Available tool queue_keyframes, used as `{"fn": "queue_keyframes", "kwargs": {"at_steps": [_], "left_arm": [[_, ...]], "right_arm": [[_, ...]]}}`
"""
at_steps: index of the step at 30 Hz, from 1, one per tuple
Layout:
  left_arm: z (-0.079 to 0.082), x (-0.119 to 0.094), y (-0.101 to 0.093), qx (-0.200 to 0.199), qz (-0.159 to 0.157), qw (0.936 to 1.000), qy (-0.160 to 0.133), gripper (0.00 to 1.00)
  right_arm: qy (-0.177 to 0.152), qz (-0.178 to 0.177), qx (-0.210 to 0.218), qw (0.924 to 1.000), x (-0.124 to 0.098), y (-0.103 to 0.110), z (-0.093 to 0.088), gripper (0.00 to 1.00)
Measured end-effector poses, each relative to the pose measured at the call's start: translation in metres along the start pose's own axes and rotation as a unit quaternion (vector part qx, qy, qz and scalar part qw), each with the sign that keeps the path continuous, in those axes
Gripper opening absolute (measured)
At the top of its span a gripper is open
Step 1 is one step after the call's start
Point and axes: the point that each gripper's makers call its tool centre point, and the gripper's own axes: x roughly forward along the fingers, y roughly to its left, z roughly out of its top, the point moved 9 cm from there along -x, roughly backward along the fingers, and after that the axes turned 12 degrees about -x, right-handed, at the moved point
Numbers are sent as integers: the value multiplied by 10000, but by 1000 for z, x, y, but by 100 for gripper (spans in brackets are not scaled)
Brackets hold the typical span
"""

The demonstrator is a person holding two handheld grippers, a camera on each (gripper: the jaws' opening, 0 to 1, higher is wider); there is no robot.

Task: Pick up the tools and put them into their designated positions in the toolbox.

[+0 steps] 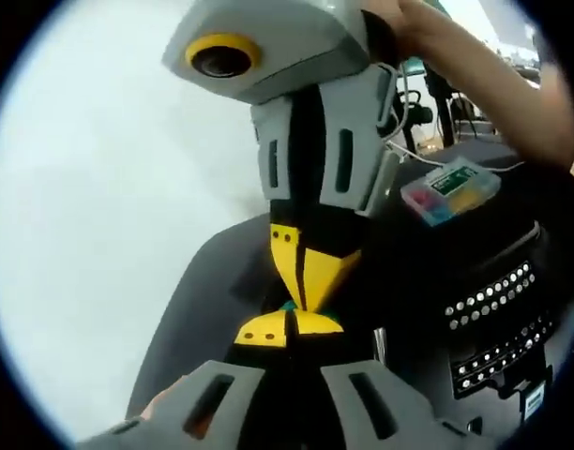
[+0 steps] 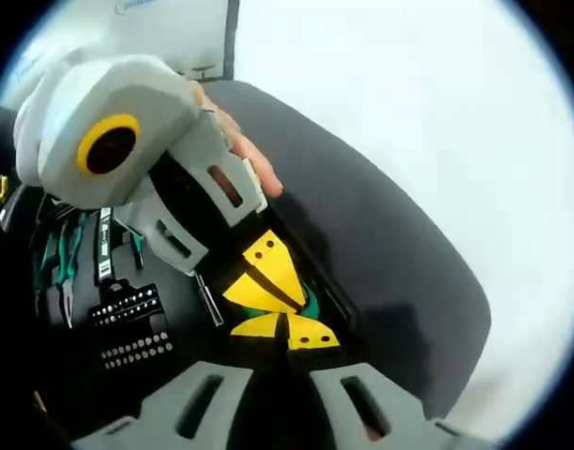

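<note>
The two grippers meet tip to tip over the open toolbox [image 2: 128, 375], each blocking the other's way forward: the right gripper [image 1: 301, 300] fills 12 o'clock in the left gripper view. Bit rows [image 1: 493, 300] and a small parts case [image 1: 451, 192] crowd 3 o'clock; the white surface [image 1: 109, 206] at 9 o'clock lies open.

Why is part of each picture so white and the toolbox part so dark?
In the left gripper view, the white table surface is washed out by bright light, while the black foam toolbox tray sits dim and soft at the curved edge. In the right gripper view, the table glares white too, and the green-handled pliers look blurry and shadowed.
</note>
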Motion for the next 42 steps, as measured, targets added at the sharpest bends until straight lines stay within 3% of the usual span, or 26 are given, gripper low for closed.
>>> {"fn": "queue_keyframes", "kwargs": {"at_steps": [4, 15, 17, 18, 19, 20, 21, 22, 23, 25, 26, 27, 28, 29, 30, 31, 33, 34, 36, 37, 39, 42], "left_arm": [[1, 1, -2, 141, 22, 9999, 53, 0], [0, 2, -3, 73, 6, 9999, 105, 0], [2, 0, -3, 161, 72, 9998, 68, 0], [5, -4, -4, 153, 39, 9998, 141, 0], [4, -10, -5, -114, 83, 9990, 413, 0], [5, -14, -2, -441, 270, 9983, 274, 0], [4, -21, 0, -462, 121, 9989, -14, 0], [0, -26, 2, -465, 16, 9989, -64, 1], [-5, -29, 6, -502, 59, 9987, -8, 5], [-21, -31, 10, -682, 23, 9972, 304, 4], [-31, -28, 12, -671, -80, 9961, 568, 5], [-36, -26, 14, -600, -80, 9962, 632, 5], [-29, -27, 14, -1004, -294, 9945, 61, 4], [-32, -30, 17, -1219, -396, 9912, 316, 3], [-32, -30, 20, -1355, -360, 9896, 334, 3], [-32, -29, 19, -1240, -367, 9909, 382, 0], [-32, -27, 17, -1200, -462, 9910, 361, 0], [-32, -26, 17, -1185, -512, 9912, 300, 0], [-31, -24, 15, -1222, -608, 9903, 253, 1], [-31, -24, 16, -1312, -620, 9891, 265, 1], [-34, -21, 21, -1504, -754, 9854, 254, 1], [-36, -22, 20, -1601, -737, 9843, 93, 1]], "right_arm": [[17, -8, 29, 10000, 0, -1, 0, 0], [-10, -46, 168, 9998, 1, -2, 0, 0], [-151, 70, 253, 9995, -1, -5, -2, 0], [181, 140, 550, 9982, -9, -6, -6, 0], [318, 13, 687, 9971, -13, -9, -8, 3], [378, -57, 702, 9968, -24, -16, -10, 6], [107, -205, 690, 9973, -32, -19, -11, 7], [-438, -348, 567, 9968, -43, -20, -15, 8], [-666, -395, 574, 9953, -47, -21, -16, 14], [-948, -104, 385, 9947, -42, -26, -13, 25], [-907, 10, 520, 9945, -37, -25, -14, 25], [-602, 209, 505, 9967, -26, -20, -15, 24], [-528, 294, 364, 9975, -20, -19, -14, 24], [-538, 465, 334, 9969, -12, -12, -13, 24], [-513, 630, 390, 9959, -8, -7, -13, 24], [-409, 744, 358, 9957, -4, -5, -13, 24], [-320, 612, 350, 9970, -2, -7, -15, 23], [-273, 443, 544, 9972, 0, -11, -17, 23], [-397, 722, 693, 9942, 4, -8, -18, 22], [-312, 621, -163, 9974, 8, -17, -19, 22], [-501, 582, -22, 9970, 5, -12, -20, 22], [-616, 578, -244, 9961, 5, -10, -21, 21]]}}
